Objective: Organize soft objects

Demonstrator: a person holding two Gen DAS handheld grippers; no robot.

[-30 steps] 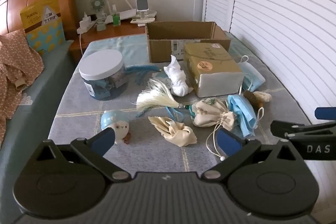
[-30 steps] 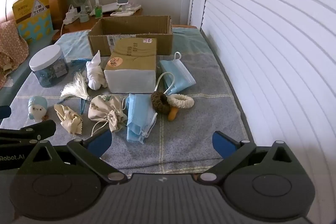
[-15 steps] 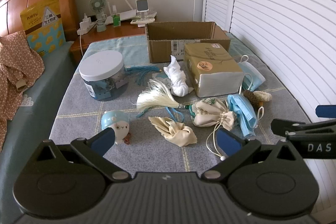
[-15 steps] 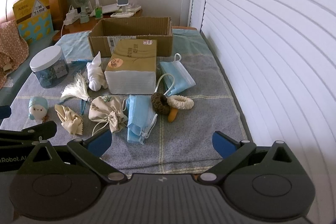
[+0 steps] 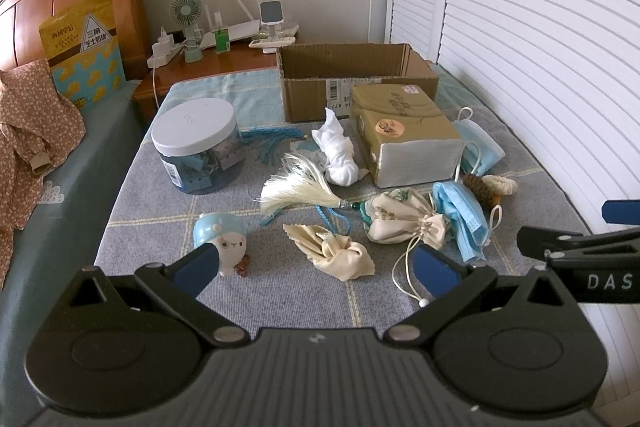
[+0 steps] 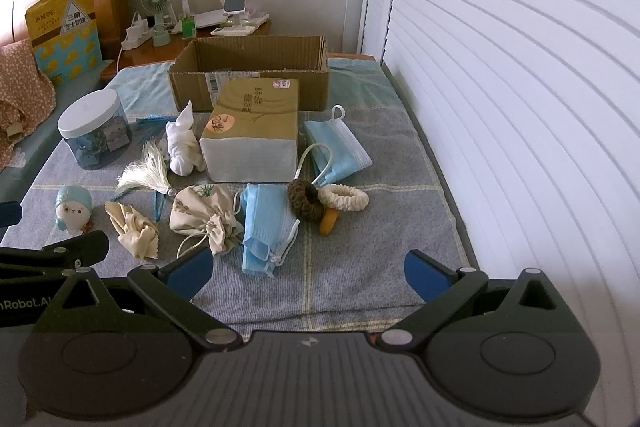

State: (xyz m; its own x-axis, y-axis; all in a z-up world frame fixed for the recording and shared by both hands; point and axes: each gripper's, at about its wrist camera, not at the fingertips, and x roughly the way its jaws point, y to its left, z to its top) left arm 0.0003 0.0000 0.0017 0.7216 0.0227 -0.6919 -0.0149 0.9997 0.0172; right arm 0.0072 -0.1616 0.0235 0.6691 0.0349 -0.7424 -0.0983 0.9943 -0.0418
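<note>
Above mat: left gripper [image 5: 316,267], right gripper [image 6: 306,273] stay agape, seemingly barely shifted.

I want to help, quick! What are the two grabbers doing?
Left gripper: open, holding nothing.
Right gripper: open, holding nothing.

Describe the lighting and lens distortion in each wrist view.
Left wrist view: soft daylight, barely any shadows; the louvered doors bow outward, corners vignetted black. Right wrist view: the doors glare bluish-white and curve strongly; the cardboard box stays sharp.
</note>
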